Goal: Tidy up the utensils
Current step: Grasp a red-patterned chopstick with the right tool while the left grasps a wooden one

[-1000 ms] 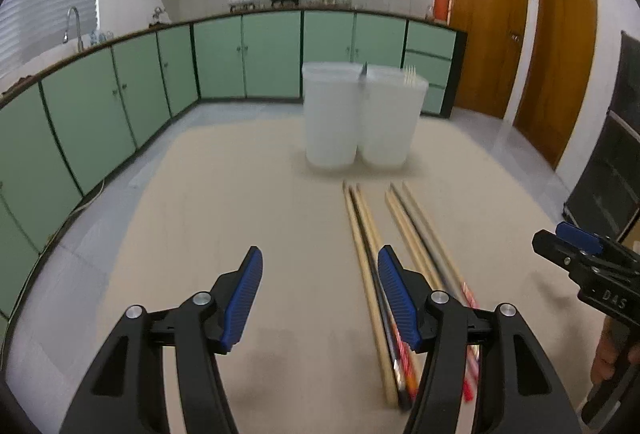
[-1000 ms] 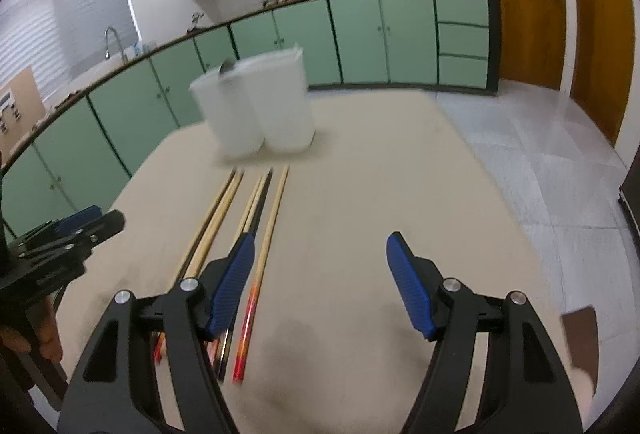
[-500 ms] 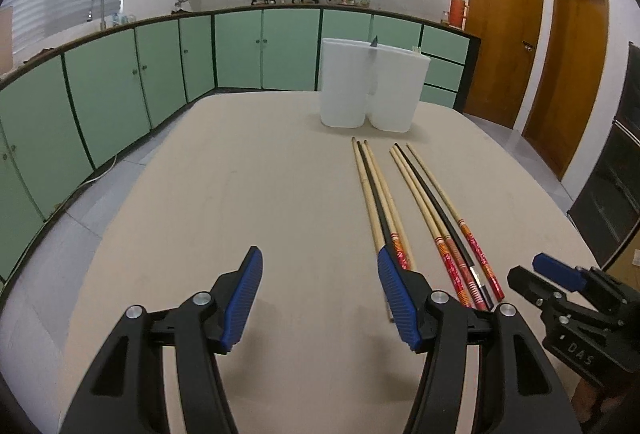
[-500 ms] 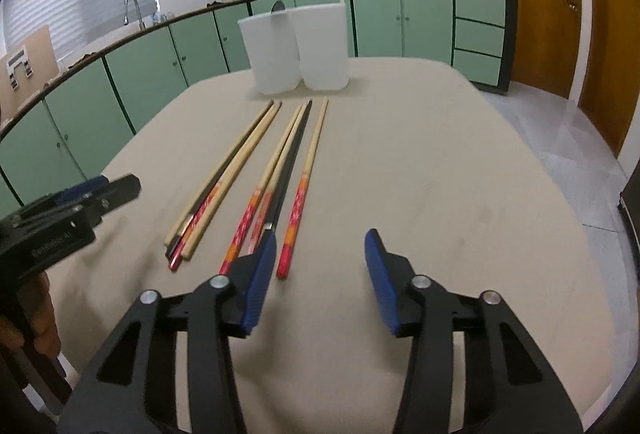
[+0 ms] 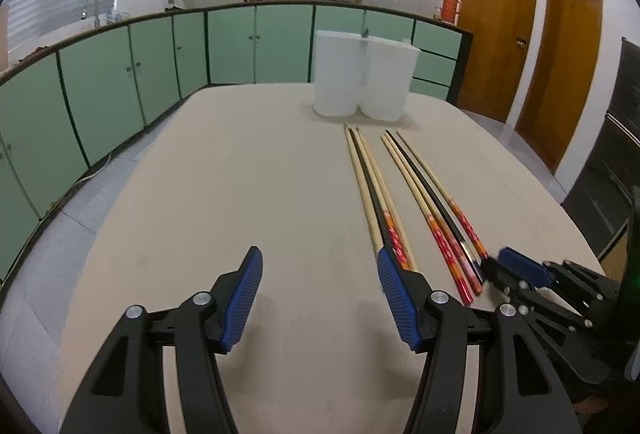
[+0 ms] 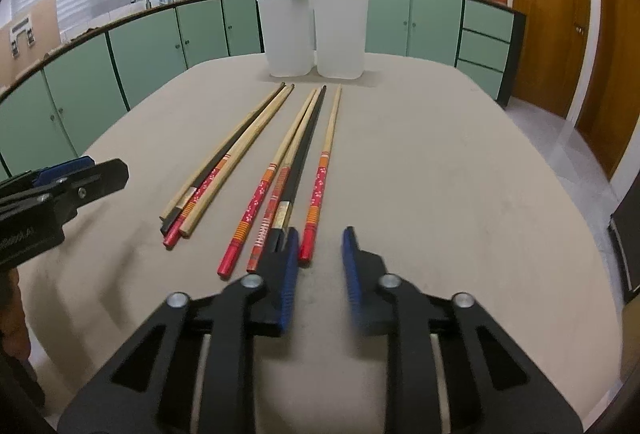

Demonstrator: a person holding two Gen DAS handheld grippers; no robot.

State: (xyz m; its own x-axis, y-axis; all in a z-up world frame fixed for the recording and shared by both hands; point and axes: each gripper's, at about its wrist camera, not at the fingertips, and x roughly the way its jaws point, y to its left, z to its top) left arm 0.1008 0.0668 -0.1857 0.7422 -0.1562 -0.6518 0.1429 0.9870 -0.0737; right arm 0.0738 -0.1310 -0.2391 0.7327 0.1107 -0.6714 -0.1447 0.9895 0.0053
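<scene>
Chopsticks (image 6: 296, 150) lie on the beige bench (image 6: 440, 174) in two loose clusters, thin tips toward two white containers (image 6: 312, 34) at the far edge, red and orange decorated ends nearest. Right gripper (image 6: 320, 262) sits low just behind the right cluster's ends, jaws partly spread, holding nothing. Left gripper (image 5: 318, 298) hovers beside the left cluster, jaws spread wide, holding nothing.

long chopsticks (image 6: 304, 154) lying flat in two clusters on table, two white bins (image 6: 316, 34) upright beyond
</scene>
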